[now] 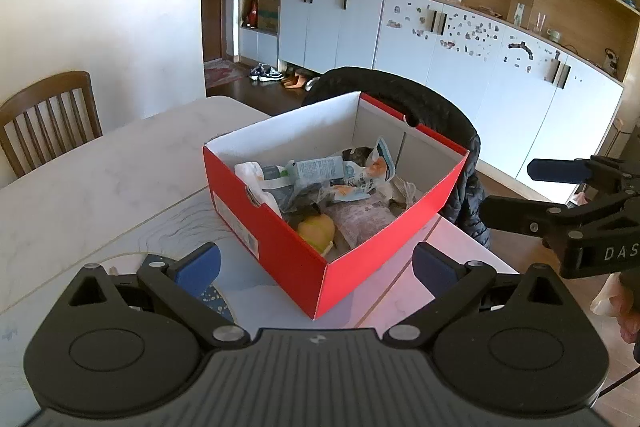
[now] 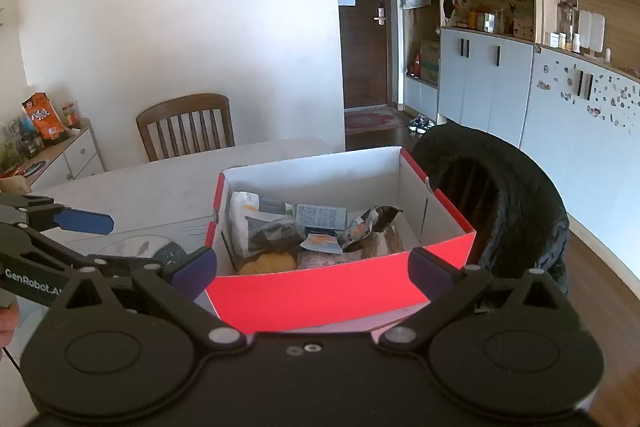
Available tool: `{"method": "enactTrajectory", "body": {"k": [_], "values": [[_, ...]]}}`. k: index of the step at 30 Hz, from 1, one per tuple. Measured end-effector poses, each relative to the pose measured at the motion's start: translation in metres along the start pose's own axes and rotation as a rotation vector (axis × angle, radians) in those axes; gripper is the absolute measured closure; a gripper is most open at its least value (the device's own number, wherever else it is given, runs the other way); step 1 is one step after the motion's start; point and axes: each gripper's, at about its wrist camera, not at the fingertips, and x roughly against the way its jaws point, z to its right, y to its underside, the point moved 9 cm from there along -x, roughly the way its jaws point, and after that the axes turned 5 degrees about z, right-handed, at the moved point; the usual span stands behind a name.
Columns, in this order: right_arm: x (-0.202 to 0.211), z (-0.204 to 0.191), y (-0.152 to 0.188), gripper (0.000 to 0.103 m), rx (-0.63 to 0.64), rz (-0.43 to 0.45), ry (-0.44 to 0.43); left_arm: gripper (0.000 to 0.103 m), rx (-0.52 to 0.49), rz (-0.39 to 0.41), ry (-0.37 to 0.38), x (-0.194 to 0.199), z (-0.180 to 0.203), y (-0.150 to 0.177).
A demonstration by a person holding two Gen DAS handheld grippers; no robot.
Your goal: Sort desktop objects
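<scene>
A red cardboard box (image 1: pixel 288 247) (image 2: pixel 320 291) with a white inside stands on the white marble table (image 1: pixel 100 179) (image 2: pixel 140 187). It holds several snack packets (image 1: pixel 320 175) (image 2: pixel 280 223), a pink bag (image 1: pixel 364 223) and a yellow round item (image 1: pixel 316 231) (image 2: pixel 268 263). My left gripper (image 1: pixel 316 265) is open and empty, just in front of the box's near corner. My right gripper (image 2: pixel 312 267) is open and empty, at the box's near red wall. Each gripper also shows in the other's view: the right (image 1: pixel 516 195) and the left (image 2: pixel 92 239).
A chair draped with a black jacket (image 1: pixel 440 123) (image 2: pixel 504 195) stands behind the box. A wooden chair (image 1: pixel 48 119) (image 2: pixel 188 125) is at the table's far side. A dark speckled item (image 1: pixel 216 301) (image 2: pixel 170 253) lies on a paper mat by the left gripper.
</scene>
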Motion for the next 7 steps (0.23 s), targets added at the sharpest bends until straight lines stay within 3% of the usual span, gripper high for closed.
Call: {"method": "enactTrajectory", "body": {"k": [7], "values": [[-0.0010,-0.0007,0.0008,0.001,-0.006,-0.003,0.007,0.000,0.000,-0.003,-0.008,0.0012,-0.0035,0.0004]]}}
